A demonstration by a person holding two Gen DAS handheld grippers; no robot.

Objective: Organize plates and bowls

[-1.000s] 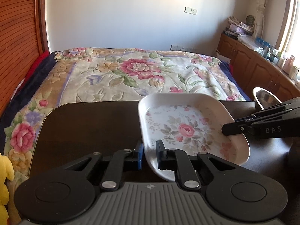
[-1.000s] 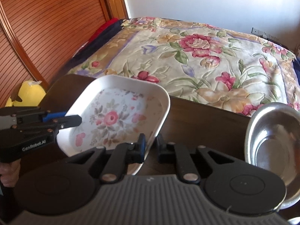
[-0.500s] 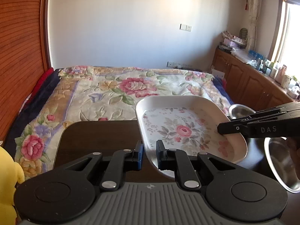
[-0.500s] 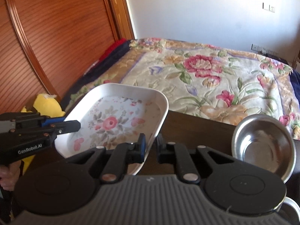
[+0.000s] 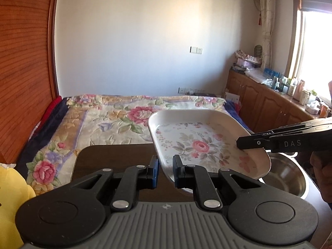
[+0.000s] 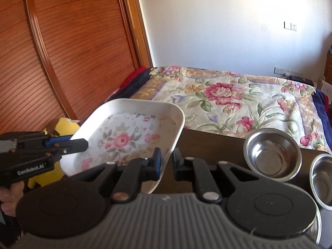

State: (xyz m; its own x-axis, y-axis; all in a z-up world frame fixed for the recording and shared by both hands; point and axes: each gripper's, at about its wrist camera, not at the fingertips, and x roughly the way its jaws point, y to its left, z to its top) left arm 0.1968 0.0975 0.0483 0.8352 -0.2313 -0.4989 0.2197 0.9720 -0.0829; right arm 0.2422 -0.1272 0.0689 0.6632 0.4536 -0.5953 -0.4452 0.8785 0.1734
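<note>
A white square plate with a pink flower print (image 5: 203, 143) is held in the air above the dark table (image 5: 116, 159). My left gripper (image 5: 165, 171) is shut on its near left rim. My right gripper (image 6: 166, 164) is shut on its opposite rim; the plate also shows in the right wrist view (image 6: 128, 137). The right gripper also shows at the right of the left wrist view (image 5: 240, 142), the left gripper at the left of the right wrist view (image 6: 83, 144). Two steel bowls (image 6: 271, 153) (image 6: 323, 178) stand on the table to the right; one shows under the plate (image 5: 286, 176).
A bed with a floral quilt (image 5: 116, 120) lies beyond the table. A wooden wardrobe (image 6: 62, 51) stands at the left. A yellow plush toy (image 5: 10, 193) sits by the table's left side. Wooden cabinets with clutter (image 5: 276, 97) line the right wall.
Both grippers have lifted the floral plate up off the table and the views have tilted up. More of the steel bowls now shows to the right.
</note>
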